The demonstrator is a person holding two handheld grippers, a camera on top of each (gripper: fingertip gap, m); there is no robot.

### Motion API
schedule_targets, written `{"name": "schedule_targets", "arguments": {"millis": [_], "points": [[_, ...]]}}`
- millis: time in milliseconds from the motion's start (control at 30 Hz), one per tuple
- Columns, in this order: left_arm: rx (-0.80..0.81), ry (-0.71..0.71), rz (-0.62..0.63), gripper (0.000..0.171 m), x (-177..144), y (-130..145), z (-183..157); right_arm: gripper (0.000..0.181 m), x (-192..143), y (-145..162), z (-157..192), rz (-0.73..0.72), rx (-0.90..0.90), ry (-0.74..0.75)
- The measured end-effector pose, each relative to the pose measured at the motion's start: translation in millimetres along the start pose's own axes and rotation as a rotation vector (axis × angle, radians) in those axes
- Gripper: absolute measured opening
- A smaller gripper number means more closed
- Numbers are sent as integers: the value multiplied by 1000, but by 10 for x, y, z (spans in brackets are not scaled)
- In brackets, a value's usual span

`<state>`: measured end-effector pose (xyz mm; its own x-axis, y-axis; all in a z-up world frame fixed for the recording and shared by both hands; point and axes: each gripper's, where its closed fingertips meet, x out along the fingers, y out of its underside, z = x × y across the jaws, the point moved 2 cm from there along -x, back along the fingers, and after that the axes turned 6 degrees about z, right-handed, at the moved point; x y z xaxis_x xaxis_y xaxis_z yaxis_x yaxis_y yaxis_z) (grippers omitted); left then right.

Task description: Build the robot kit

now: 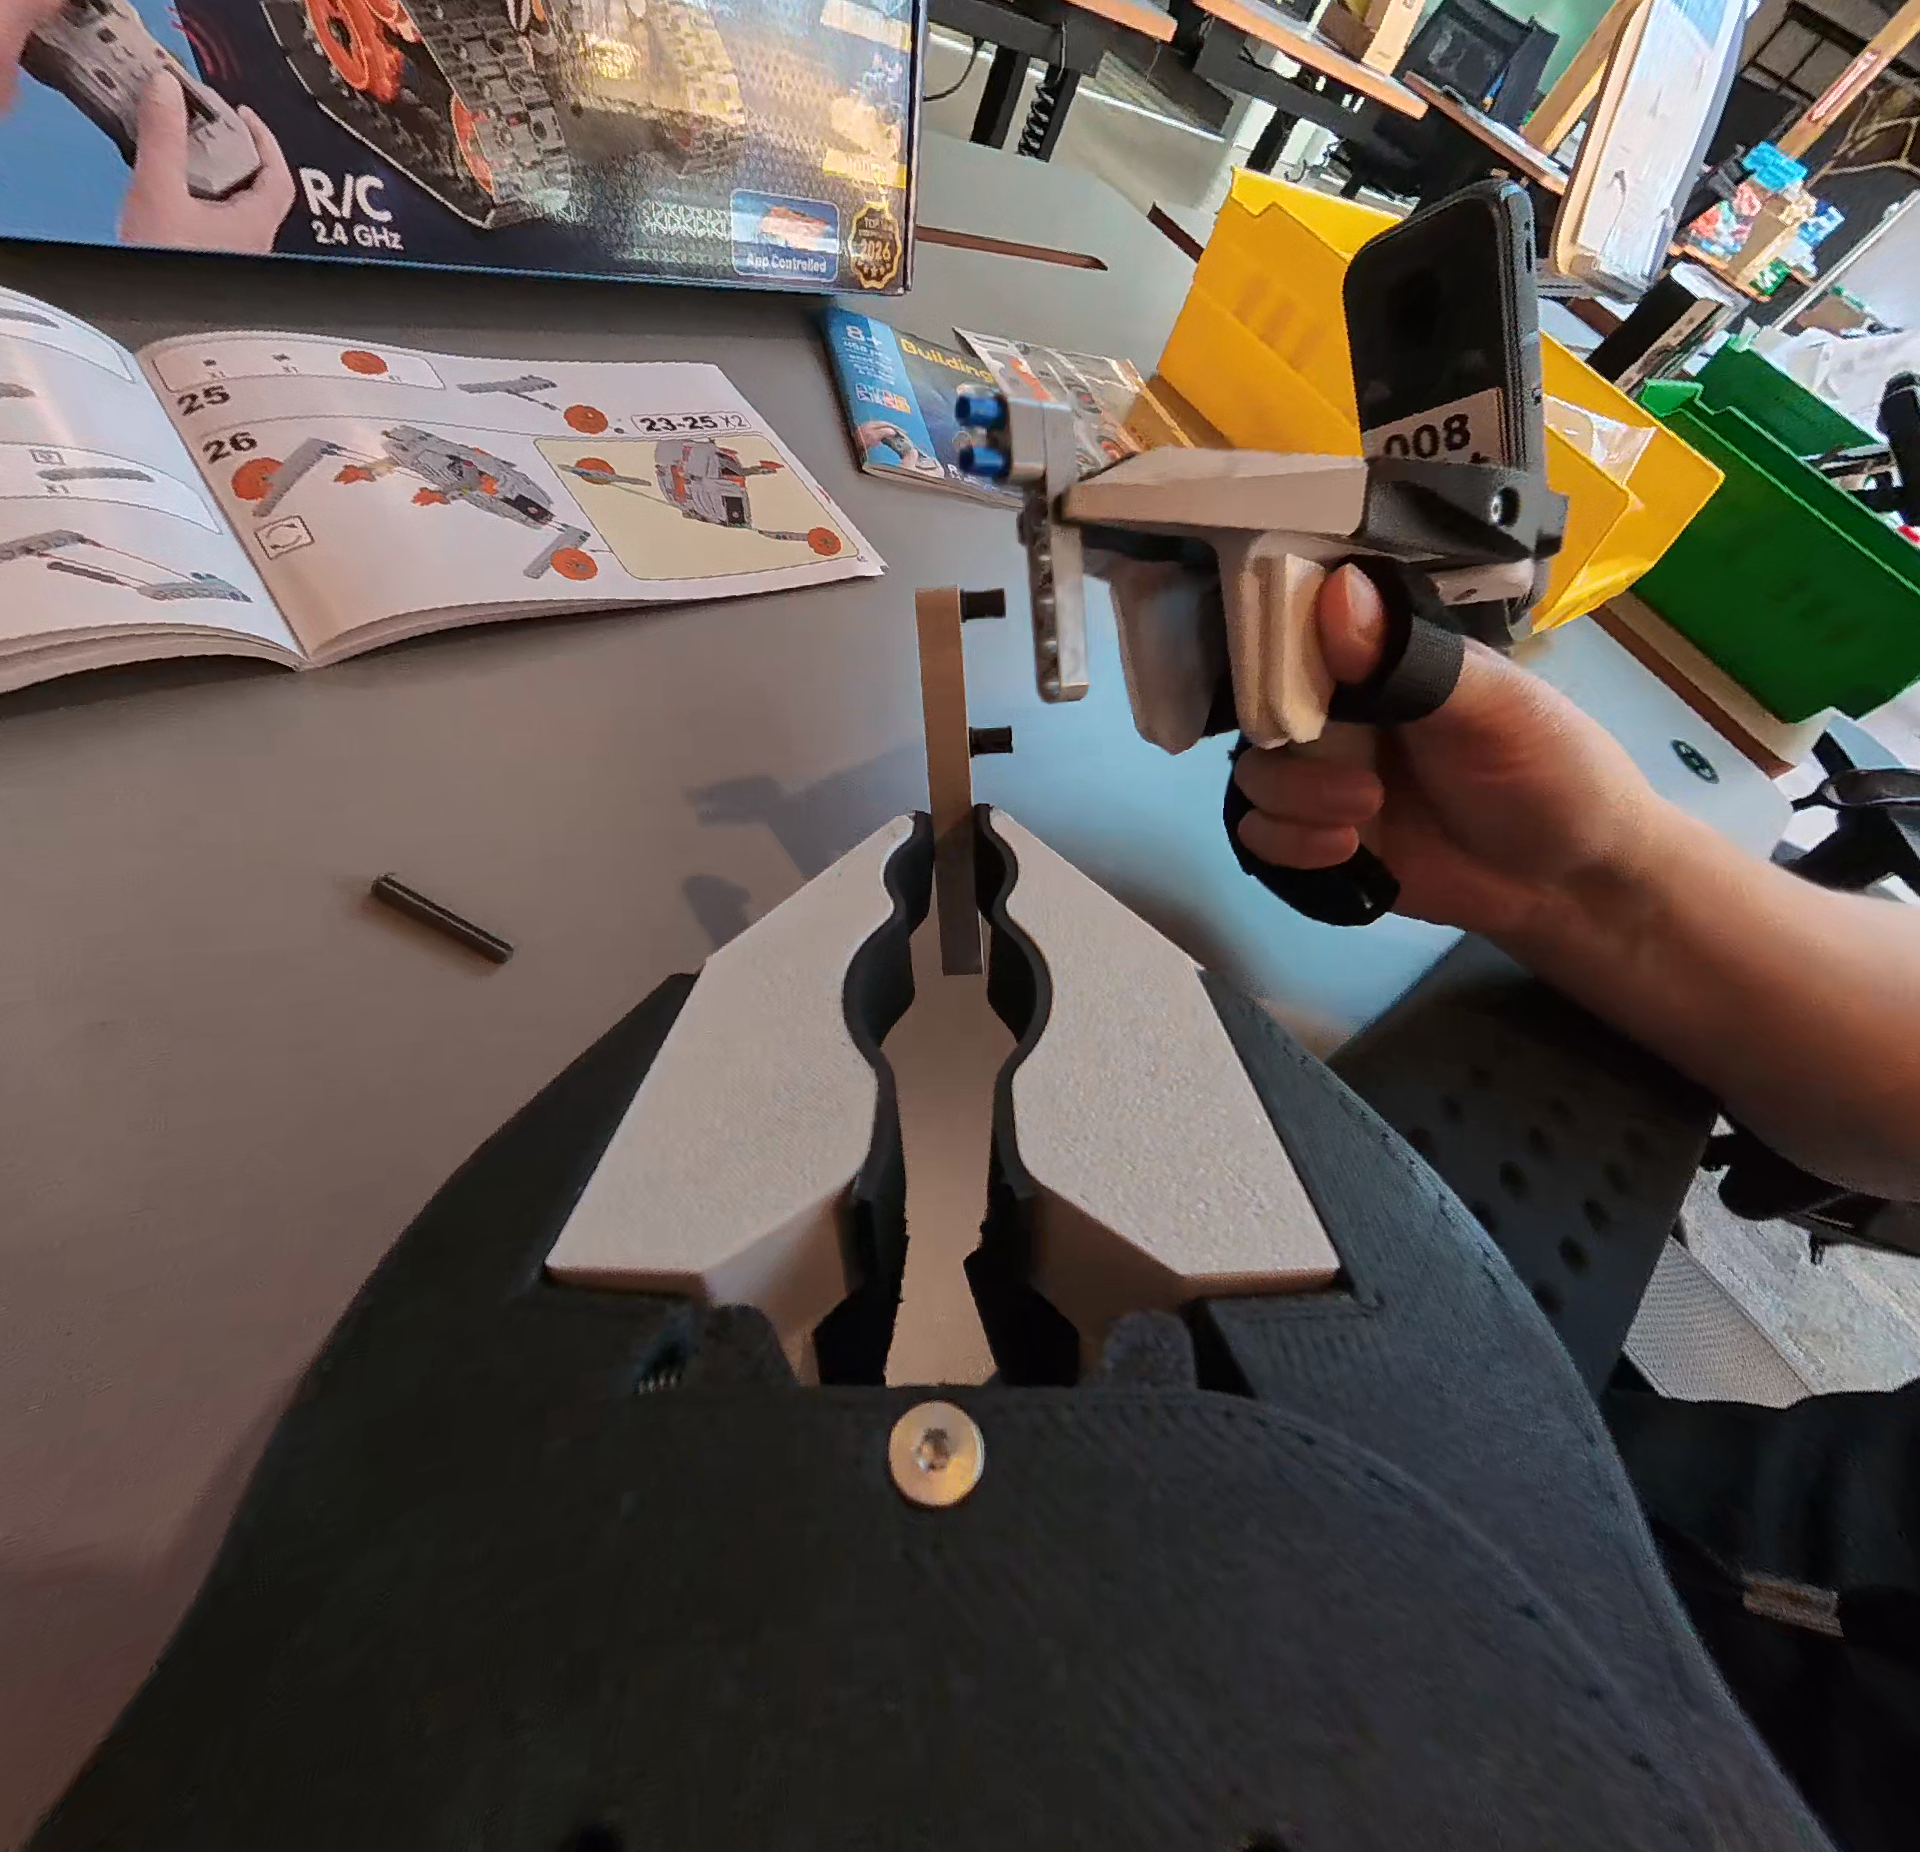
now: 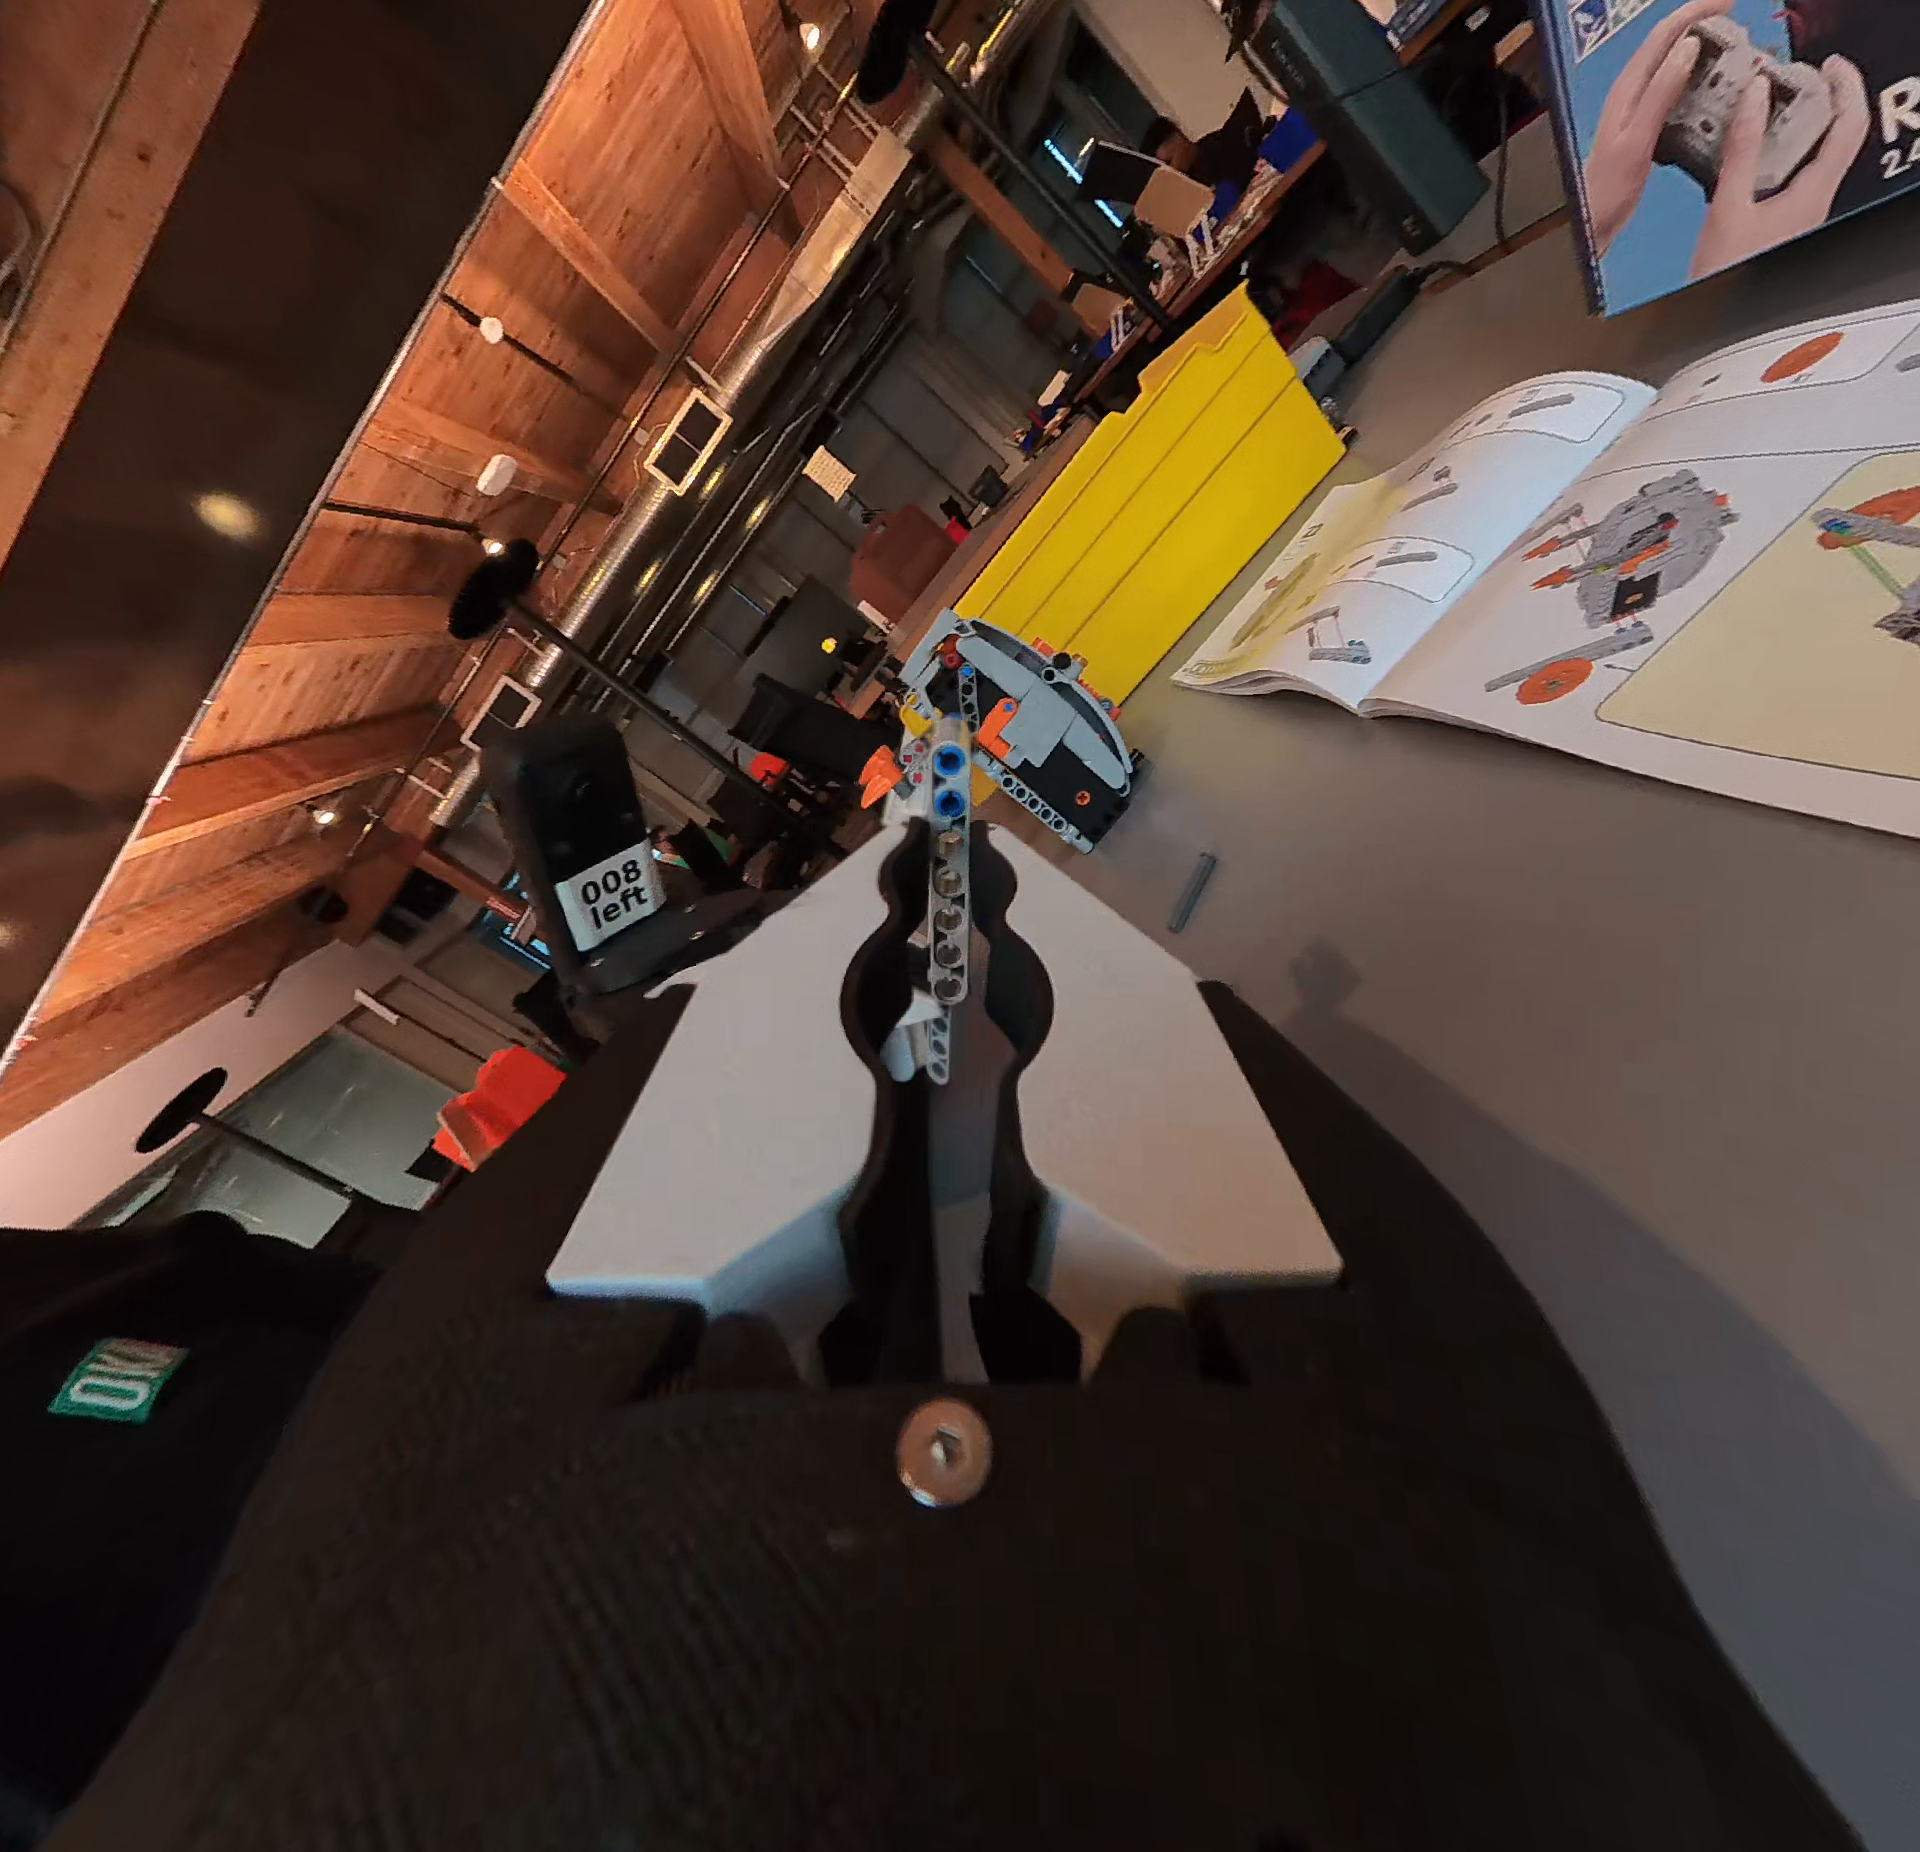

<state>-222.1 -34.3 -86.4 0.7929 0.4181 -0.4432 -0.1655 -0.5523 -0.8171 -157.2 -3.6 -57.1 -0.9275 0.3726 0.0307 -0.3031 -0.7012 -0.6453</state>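
My left gripper (image 1: 951, 828) is shut on a plain grey beam (image 1: 948, 722) that stands upright, with two black pins (image 1: 982, 605) pointing right. My right gripper (image 1: 1060, 524), held in a person's hand, is shut on a light grey holed beam (image 1: 1058, 618) that carries two blue pins (image 1: 977, 438) at its top. It hangs just right of the left beam, apart from it. In the right wrist view the right gripper (image 2: 945, 848) holds the same holed beam (image 2: 948, 929), blue pins (image 2: 945, 779) facing the camera. The left gripper's body (image 2: 582, 846) shows at the left.
An open instruction booklet (image 1: 416, 514) and a big toy box (image 1: 468, 88) lie behind on the grey table (image 1: 260, 1075). A black axle (image 1: 442, 917) lies loose at the left. A partly built model (image 2: 1039, 737), a yellow bin (image 1: 1288, 316) and a green bin (image 1: 1787, 555) stand nearby.
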Motion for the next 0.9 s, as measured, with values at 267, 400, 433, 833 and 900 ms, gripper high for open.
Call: {"name": "schedule_targets", "arguments": {"millis": [267,400,433,833,900], "points": [[-25,-15,8,6,76,-6,-1,5,116,53,-57,17,-3,33],[-17,-40,5,6,104,-32,24,5,107,69,-102,25,-8,52],[-11,-52,3,6,110,-38,31,5,107,73,-107,24,0,48],[118,-199,42,6,171,-17,76,5,134,109,-153,27,23,64],[169,-246,66,6,178,4,84,5,135,121,-168,32,29,73]]}}
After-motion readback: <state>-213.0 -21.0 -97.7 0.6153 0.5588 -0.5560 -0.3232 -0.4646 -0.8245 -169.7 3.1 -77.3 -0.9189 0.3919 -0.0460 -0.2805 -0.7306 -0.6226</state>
